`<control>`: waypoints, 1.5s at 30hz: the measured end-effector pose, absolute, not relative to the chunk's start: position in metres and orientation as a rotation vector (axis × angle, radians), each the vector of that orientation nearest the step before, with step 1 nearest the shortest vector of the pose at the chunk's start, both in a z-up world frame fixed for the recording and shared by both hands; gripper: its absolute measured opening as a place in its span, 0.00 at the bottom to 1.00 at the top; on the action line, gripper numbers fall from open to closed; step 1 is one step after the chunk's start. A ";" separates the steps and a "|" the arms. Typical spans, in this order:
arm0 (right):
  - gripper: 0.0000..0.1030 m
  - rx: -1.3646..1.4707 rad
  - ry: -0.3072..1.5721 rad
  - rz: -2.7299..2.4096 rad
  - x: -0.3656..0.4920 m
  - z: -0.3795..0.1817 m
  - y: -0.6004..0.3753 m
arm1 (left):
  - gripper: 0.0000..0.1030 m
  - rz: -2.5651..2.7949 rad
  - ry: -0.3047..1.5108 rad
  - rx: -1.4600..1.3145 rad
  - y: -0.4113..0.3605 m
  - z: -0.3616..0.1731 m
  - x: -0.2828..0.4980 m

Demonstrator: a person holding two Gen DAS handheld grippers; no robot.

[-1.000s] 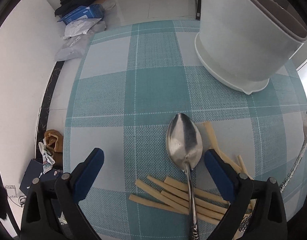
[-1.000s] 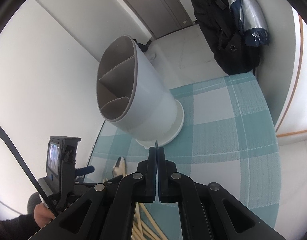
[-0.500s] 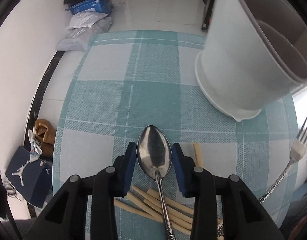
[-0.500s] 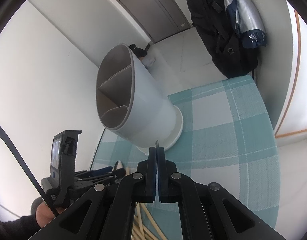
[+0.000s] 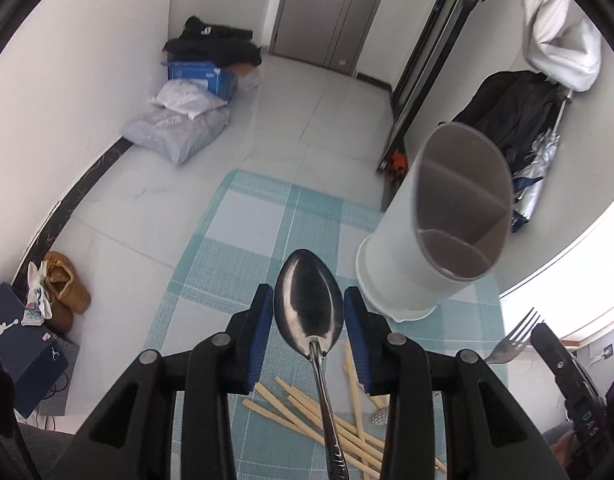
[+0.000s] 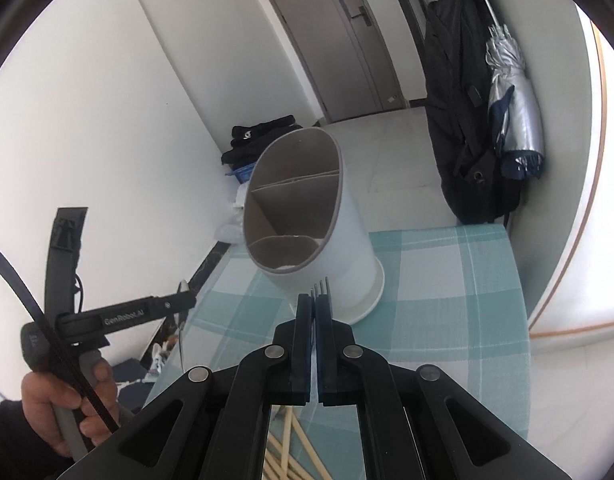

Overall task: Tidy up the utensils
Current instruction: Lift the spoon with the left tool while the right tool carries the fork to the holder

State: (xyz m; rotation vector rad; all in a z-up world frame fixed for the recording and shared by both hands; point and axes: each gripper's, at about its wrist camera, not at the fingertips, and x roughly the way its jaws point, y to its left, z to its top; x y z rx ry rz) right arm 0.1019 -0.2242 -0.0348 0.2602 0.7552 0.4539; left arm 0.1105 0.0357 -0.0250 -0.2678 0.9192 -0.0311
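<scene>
**Both grippers loaded: spoon in the left, fork in the right**

Left gripper (image 5: 309, 322): the blue pads have just been closing and now pinch the bowl of a metal spoon (image 5: 309, 312) by its two edges. The bowl faces the camera and its handle runs back between the black fingers towards the lens. The spoon hangs clear of the tablecloth.

Right gripper (image 6: 316, 307): the blue pads are pressed together on a fork (image 6: 320, 285). Only the tine tips project past the pads in the right wrist view. In the left wrist view the fork head and part of its handle show at the right edge, ahead of the black gripper body.

Beneath both grippers lies a loose scatter of pale wooden chopsticks (image 5: 303, 404), flat on a teal and white checked tablecloth (image 5: 243, 240), several crossing one another. A small metal piece lies among them on the right; the view is too poor to say what it is.

Ahead stands a white cylindrical utensil holder (image 6: 307, 216) with a grey lining, upright on the cloth. Dividers split it into three compartments, and no utensil stands in any visible part.

A person's hand (image 6: 67, 404) grips the handle of the left gripper at the lower left of the right wrist view.
</scene>
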 end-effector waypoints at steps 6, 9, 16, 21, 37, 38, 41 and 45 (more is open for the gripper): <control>0.01 0.202 0.709 0.439 0.083 -0.021 -0.211 | 0.30 -0.049 0.809 -0.260 0.038 -0.002 0.095; 0.01 0.180 0.692 0.433 0.072 -0.016 -0.208 | 0.30 -0.051 0.748 -0.259 0.037 0.013 0.087; 0.01 0.189 0.659 0.419 0.055 0.002 -0.215 | 0.30 -0.092 0.616 -0.256 0.032 0.047 0.081; 0.01 0.214 0.667 0.401 0.059 0.007 -0.225 | 0.30 -0.131 0.579 -0.279 0.031 0.064 0.087; 0.01 0.245 0.604 0.414 0.119 0.081 -0.254 | 0.30 -0.130 0.449 -0.227 0.010 0.106 0.142; 0.01 0.243 0.602 0.415 0.126 0.086 -0.254 | 0.30 -0.126 0.431 -0.215 0.009 0.108 0.149; 0.01 0.247 0.589 0.414 0.149 0.101 -0.257 | 0.30 -0.131 0.394 -0.195 0.005 0.111 0.169; 0.01 0.246 0.551 0.395 0.178 0.118 -0.258 | 0.30 -0.152 0.357 -0.156 0.000 0.108 0.194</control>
